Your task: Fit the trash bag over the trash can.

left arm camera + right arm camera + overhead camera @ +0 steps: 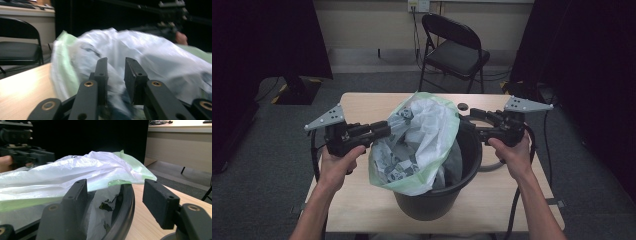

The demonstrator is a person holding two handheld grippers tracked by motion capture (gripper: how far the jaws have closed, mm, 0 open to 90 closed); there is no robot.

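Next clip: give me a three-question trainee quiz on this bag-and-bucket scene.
1. True or false: the black bucket stands on the floor.
2. What sits between the jaws of the right hand-held gripper? A) a chair leg B) the bucket's rim C) a cable
3. What colour is the edge band of the plastic bag?
Key: 1 false, it stands on the table; 2 B; 3 green.
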